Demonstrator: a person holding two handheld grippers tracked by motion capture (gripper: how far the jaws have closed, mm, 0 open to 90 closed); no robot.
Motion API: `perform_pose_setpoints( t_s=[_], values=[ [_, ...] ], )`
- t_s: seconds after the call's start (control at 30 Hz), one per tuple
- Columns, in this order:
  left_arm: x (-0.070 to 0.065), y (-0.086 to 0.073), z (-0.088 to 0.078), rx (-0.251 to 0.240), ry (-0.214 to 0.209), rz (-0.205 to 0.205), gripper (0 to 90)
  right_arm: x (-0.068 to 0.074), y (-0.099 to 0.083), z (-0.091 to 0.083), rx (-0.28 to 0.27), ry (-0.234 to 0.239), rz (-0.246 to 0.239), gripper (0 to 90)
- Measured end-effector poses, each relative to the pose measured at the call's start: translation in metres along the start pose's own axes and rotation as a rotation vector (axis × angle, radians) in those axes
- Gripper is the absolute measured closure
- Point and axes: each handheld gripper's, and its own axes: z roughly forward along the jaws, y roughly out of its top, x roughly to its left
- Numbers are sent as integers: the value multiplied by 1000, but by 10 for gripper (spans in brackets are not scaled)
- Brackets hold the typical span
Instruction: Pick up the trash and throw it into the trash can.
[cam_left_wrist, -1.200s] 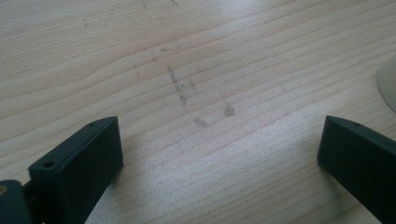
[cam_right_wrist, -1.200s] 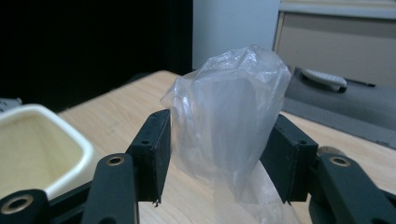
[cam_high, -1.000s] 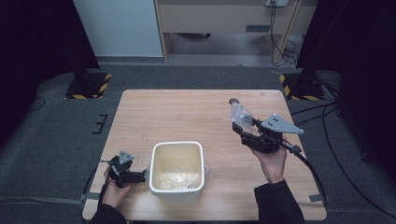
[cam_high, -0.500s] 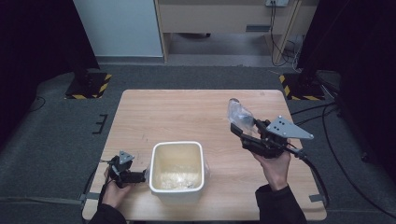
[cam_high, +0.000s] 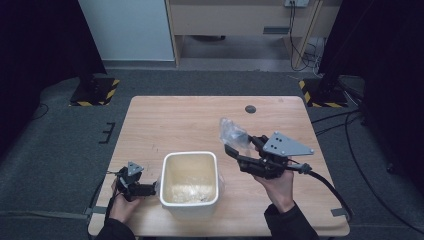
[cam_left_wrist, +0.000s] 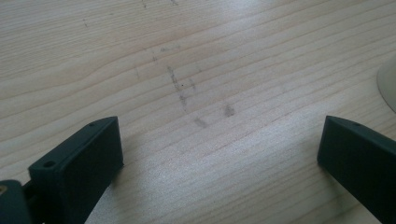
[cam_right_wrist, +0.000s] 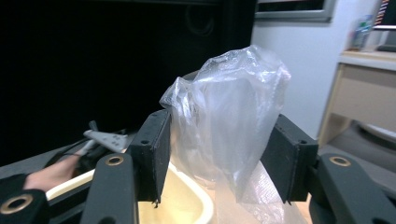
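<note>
Your right gripper (cam_high: 235, 142) is pinching a crumpled clear plastic bag (cam_high: 231, 131), held up off the wood table (cam_high: 170, 120), just right of & a bit behind the cream bin (cam_high: 190, 179). In the right gripper view the bag (cam_right_wrist: 229, 116) bulges betw. the two flat black jaws, thin film, wrinkly, glossy w/ light glints, loose tail hanging below the pads. Jaws press in on it from both sides, so it's a firm grip on soft stuff. The bin rim (cam_right_wrist: 187, 191) shows under it, smooth & rounded.

Bin is a squarish tub w/ rounded corners, matte cream plastic, some pale crinkled material at its bottom. It sits near the front edge of the table, between your hands.

Your left gripper (cam_high: 134, 186) rests low on the table just left of the bin. In the left gripper view its jaws are spread wide, blocky matte black pads w/ nothing betw. them but bare tabletop (cam_left_wrist: 201, 93), light wood grain w/ a few grey scuff marks. A curved cream edge of the bin (cam_left_wrist: 387, 88) sits at far right.

Small dark round hole (cam_high: 250, 109) at the table's far side.
</note>
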Motion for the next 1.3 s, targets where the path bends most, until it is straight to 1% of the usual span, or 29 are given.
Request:
perform_pose_setpoints(
  t_s=[0.03,0.07,0.1,0.13,0.17,0.23,0.27,0.3,0.4,0.47,0.57,0.6,0.7,0.77,0.8,0.83,0.87,0.9,0.93,0.97,1.03,1.1,1.17,1.2,1.3],
  values=[
    [0,0,0,-1,0,-1,0,2,-1,2,2,11,6,455],
    [0,0,0,-1,0,-1,0,2,-1,2,2,11,6,455],
    [0,0,0,-1,0,-1,0,4,-2,5,5,26,12,455],
    [0,0,0,-1,0,-1,0,6,-5,10,19,36,13,454],
    [0,0,0,-1,0,-1,0,8,-6,12,27,35,4,453],
    [0,0,0,-1,0,-1,0,10,-7,14,30,40,4,453],
    [0,0,0,-1,0,-1,0,12,-8,16,35,48,2,453],
    [0,0,0,-1,0,-1,0,17,-10,22,48,60,-3,453],
    [0,0,0,0,0,0,0,23,-15,29,67,80,-11,452],
    [0,0,0,-1,0,-1,0,26,-19,35,80,106,4,453],
    [0,0,0,-1,0,-1,0,28,-25,41,105,113,8,452],
    [0,0,0,-1,0,-1,0,28,-25,41,105,113,8,452],
    [0,0,0,-1,0,-1,0,32,-34,51,140,127,6,452],
    [0,0,0,-1,0,-1,0,33,-36,53,148,129,3,451],
    [0,0,0,0,0,0,0,38,-39,58,174,136,-21,450],
    [0,0,0,0,0,0,0,38,-39,58,174,136,-21,450],
    [0,0,0,0,0,0,0,44,-41,62,184,155,-30,449],
    [0,0,0,-1,0,-1,0,47,-42,64,192,164,-38,448],
    [0,0,0,-1,0,-1,0,47,-42,64,192,164,-38,448],
    [0,0,0,-1,0,-2,0,50,-46,68,201,180,-34,445],
    [0,0,0,-1,0,-2,0,50,-47,69,208,183,-30,441],
    [0,0,0,-1,0,-2,0,50,-50,72,224,182,-33,419],
    [0,0,0,-1,0,0,0,51,-52,73,232,195,-23,366],
    [0,0,0,-1,0,0,0,51,-52,74,231,201,-15,334],
    [0,0,0,-1,0,0,0,50,-52,74,223,199,-13,282]
  ],
)
